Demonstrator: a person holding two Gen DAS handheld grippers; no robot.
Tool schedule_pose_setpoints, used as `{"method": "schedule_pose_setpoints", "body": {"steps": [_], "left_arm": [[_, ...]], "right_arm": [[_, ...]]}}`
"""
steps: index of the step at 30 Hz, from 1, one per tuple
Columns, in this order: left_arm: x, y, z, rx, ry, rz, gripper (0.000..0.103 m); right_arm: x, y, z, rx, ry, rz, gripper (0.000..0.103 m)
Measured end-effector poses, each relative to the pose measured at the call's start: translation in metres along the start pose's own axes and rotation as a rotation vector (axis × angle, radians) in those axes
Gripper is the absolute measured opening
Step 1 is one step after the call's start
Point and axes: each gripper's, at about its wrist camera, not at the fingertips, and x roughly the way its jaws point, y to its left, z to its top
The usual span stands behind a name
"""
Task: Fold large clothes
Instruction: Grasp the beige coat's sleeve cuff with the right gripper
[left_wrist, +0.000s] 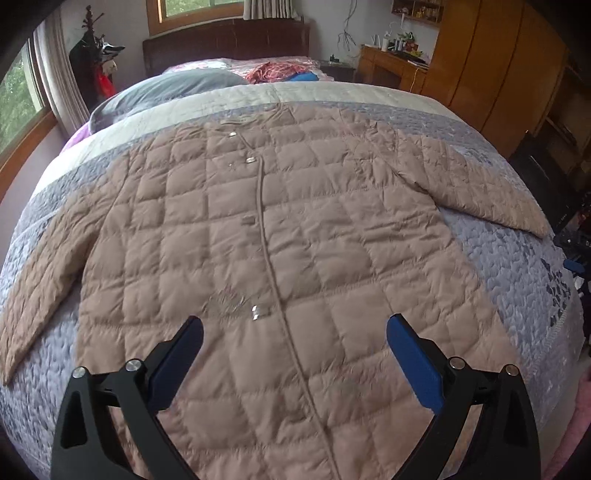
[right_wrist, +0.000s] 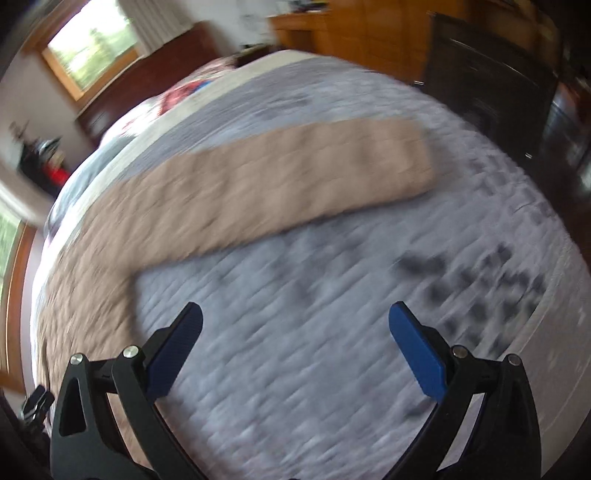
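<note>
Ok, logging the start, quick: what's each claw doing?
Left claw: open, empty, over the coat.
Right claw: open, empty, over the bedspread.

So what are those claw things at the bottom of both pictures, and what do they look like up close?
They are two hand-held grippers. The left gripper and the right gripper look alike: each has two curved black arms with triangular cut-outs, round silver bolt heads at the joints, and flat fingers faced with blue pads, which look finely textured. No cables, markings or sleeves show.
</note>
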Motion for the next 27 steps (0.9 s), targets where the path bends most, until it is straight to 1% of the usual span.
{"method": "schedule_pose_setpoints", "body": {"steps": [4, 7, 10, 12, 15, 17, 18, 19, 20, 22, 23, 24, 25, 26, 27], "left_arm": [[0.032, -0.018, 0.043, 0.008, 0.031, -0.018, 0.099], [0.055, -0.026, 0.063, 0.021, 0.032, -0.008, 0.099], [0.075, -0.028, 0.076, 0.027, 0.025, -0.006, 0.099], [0.085, -0.026, 0.08, 0.021, 0.025, -0.006, 0.099], [0.101, -0.019, 0.084, -0.003, 0.038, -0.009, 0.093], [0.111, -0.014, 0.084, -0.022, 0.059, -0.017, 0.087], [0.115, -0.012, 0.084, -0.03, 0.065, -0.019, 0.086], [0.118, -0.009, 0.084, -0.04, 0.068, -0.017, 0.084], [0.119, -0.007, 0.083, -0.048, 0.067, -0.018, 0.081], [0.12, -0.003, 0.084, -0.068, 0.06, -0.02, 0.078], [0.12, -0.001, 0.084, -0.075, 0.054, -0.024, 0.077], [0.119, 0.002, 0.083, -0.081, 0.047, -0.025, 0.076], [0.119, 0.004, 0.082, -0.084, 0.042, -0.022, 0.074], [0.12, 0.005, 0.082, -0.086, 0.038, -0.019, 0.072], [0.121, 0.005, 0.083, -0.087, 0.037, -0.018, 0.071]], "right_arm": [[0.026, -0.045, 0.041, 0.081, 0.023, -0.022, 0.1], [0.05, -0.071, 0.067, 0.134, 0.051, -0.016, 0.1], [0.068, -0.09, 0.084, 0.162, 0.057, -0.023, 0.1], [0.081, -0.099, 0.095, 0.176, 0.06, 0.0, 0.099], [0.094, -0.104, 0.104, 0.178, 0.067, 0.002, 0.092], [0.095, -0.097, 0.108, 0.155, 0.055, -0.025, 0.081], [0.094, -0.094, 0.109, 0.137, 0.048, -0.037, 0.071], [0.095, -0.091, 0.111, 0.127, 0.046, -0.035, 0.056], [0.096, -0.087, 0.112, 0.116, 0.048, -0.02, 0.048], [0.096, -0.075, 0.112, 0.081, 0.063, -0.004, 0.022], [0.094, -0.07, 0.113, 0.067, 0.062, 0.005, 0.014], [0.092, -0.066, 0.113, 0.061, 0.059, 0.022, 0.009], [0.085, -0.063, 0.113, 0.065, 0.036, 0.061, 0.008], [0.082, -0.062, 0.115, 0.07, 0.017, 0.062, 0.008], [0.082, -0.062, 0.116, 0.077, 0.012, 0.027, 0.007]]}}
